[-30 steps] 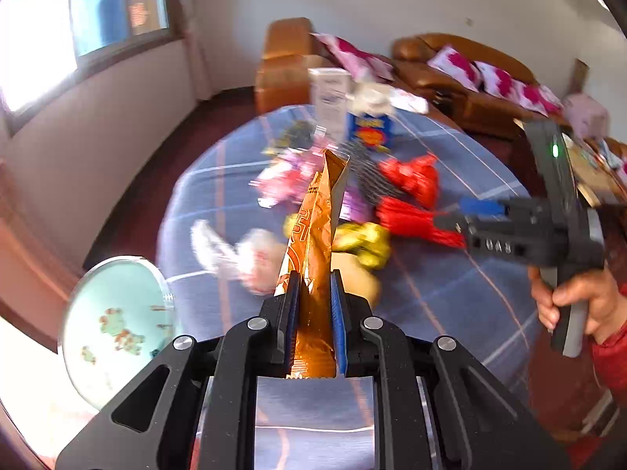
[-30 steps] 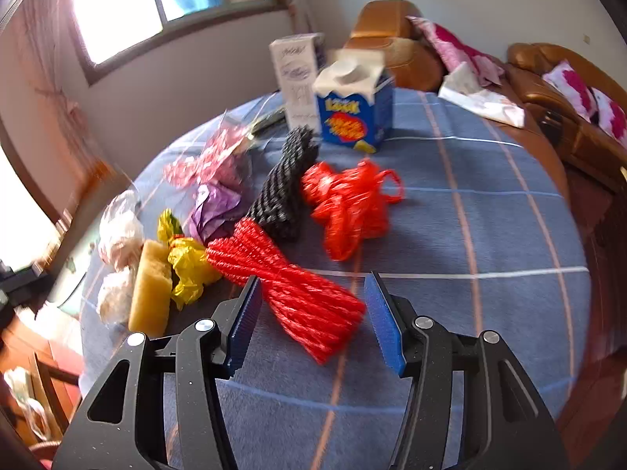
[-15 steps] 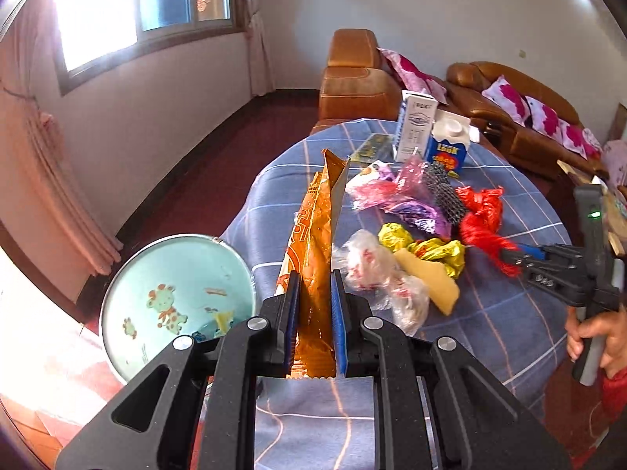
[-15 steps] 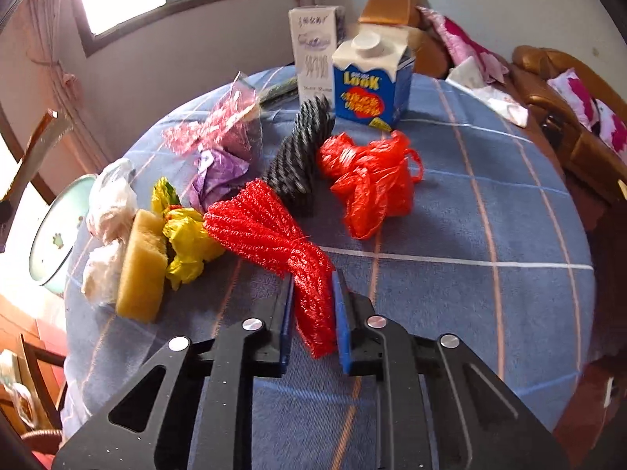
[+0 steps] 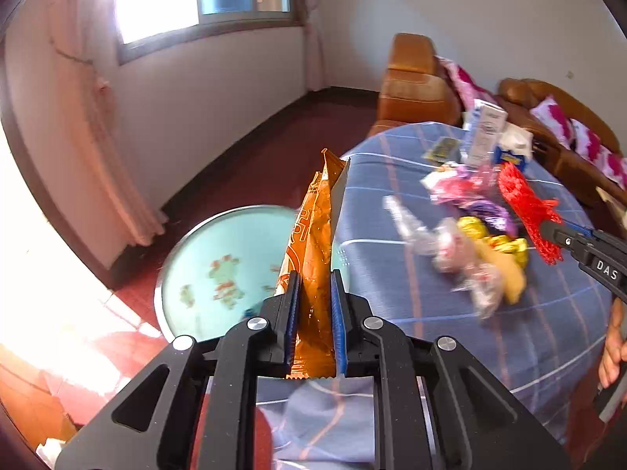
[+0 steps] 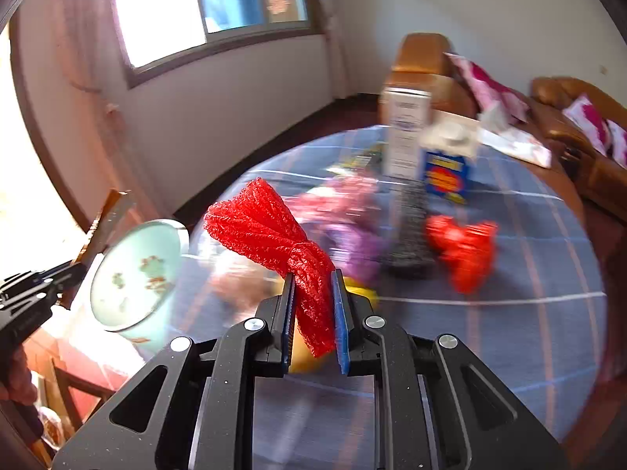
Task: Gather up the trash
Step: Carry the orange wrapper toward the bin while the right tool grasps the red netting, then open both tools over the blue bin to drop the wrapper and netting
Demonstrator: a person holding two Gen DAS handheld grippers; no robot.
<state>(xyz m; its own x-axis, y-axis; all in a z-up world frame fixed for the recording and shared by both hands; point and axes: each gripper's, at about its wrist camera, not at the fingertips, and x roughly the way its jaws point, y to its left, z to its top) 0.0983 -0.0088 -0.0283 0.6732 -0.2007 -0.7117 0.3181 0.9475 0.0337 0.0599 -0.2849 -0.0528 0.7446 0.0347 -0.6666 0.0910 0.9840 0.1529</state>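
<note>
My left gripper (image 5: 312, 286) is shut on an orange snack wrapper (image 5: 315, 243) and holds it upright, just right of the open pale-green bin (image 5: 219, 270) beside the table. My right gripper (image 6: 312, 286) is shut on a red foam net (image 6: 274, 243), lifted above the table; it also shows in the left wrist view (image 5: 525, 203). The bin (image 6: 133, 278) and my left gripper (image 6: 47, 286) show at the left of the right wrist view.
On the round table with its blue checked cloth (image 6: 529, 274) lie a red plastic bag (image 6: 462, 246), a black net (image 6: 407, 235), purple and pink wrappers (image 6: 348, 211), a blue carton (image 6: 446, 164) and a white carton (image 6: 405, 133). Yellow wrappers (image 5: 493, 239) and clear plastic (image 5: 450, 250) lie nearer. Sofas (image 5: 419, 82) stand behind.
My right gripper closed on the red net and lifted it off the table toward the bin. My left gripper swung left with the orange wrapper, closer to the bin.
</note>
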